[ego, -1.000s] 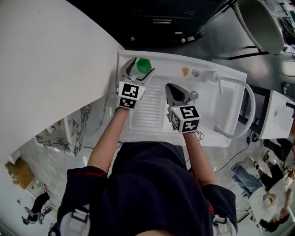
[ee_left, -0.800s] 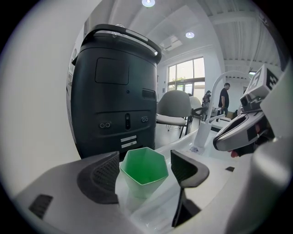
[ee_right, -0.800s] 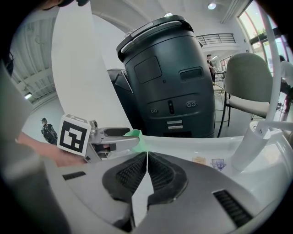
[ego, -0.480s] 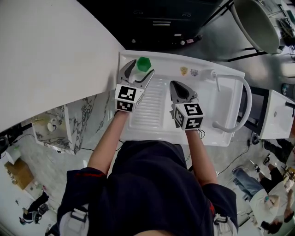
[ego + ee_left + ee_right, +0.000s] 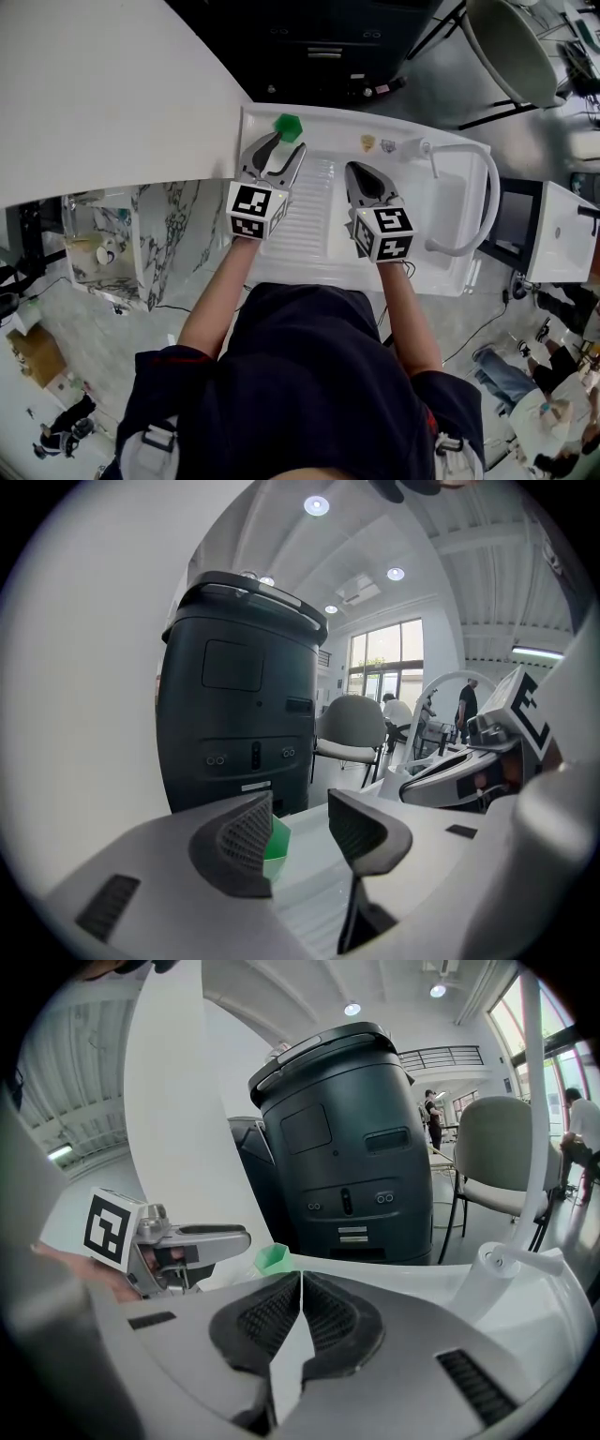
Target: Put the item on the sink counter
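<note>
my left hand-held gripper (image 5: pixel 283 150) has just been narrowing, jaws apart and empty; my right hand-held gripper (image 5: pixel 364 178) is closed on nothing. the green item (image 5: pixel 289 123) sits on the bench (image 5: pixel 328 127) just ahead of the left one. i fear a forward drift could knock it off the back edge.

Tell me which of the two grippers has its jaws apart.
The left gripper: its jaws have just been closing but stand apart, empty; the green item sits beyond them on the sink counter. The right gripper has its jaws shut together.
</note>
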A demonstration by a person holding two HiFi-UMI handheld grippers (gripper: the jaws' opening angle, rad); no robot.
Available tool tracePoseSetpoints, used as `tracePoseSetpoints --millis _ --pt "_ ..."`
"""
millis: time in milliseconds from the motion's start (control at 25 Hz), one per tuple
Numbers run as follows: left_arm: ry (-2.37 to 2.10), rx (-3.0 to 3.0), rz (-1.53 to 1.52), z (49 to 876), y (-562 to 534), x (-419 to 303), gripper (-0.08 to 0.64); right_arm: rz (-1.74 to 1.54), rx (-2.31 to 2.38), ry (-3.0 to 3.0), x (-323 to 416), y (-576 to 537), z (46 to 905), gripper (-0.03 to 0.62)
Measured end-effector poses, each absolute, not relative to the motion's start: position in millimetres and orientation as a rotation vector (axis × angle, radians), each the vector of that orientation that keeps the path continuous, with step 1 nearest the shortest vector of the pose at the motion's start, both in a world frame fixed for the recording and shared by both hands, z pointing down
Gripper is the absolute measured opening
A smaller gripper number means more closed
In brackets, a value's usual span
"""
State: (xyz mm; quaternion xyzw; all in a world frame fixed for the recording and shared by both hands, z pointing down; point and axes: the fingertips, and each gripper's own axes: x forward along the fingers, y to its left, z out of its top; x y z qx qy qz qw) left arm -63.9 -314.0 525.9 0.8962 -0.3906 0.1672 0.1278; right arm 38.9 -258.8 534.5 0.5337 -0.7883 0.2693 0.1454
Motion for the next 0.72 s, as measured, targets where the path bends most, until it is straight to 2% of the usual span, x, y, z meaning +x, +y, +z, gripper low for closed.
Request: tracePoseSetpoints --millis 360,720 --pt "-1.134 2.637 0.446 501.8 -276.9 -50.8 0.093 0.708 1.528 -2.321 43.1 -243.1 510.7 0.035" --pt "-1.136 2.621 0.415 486.9 -237.6 -36.3 0.063 0.631 1.513 -2.376 52.4 -226.6 485.4 0.035"
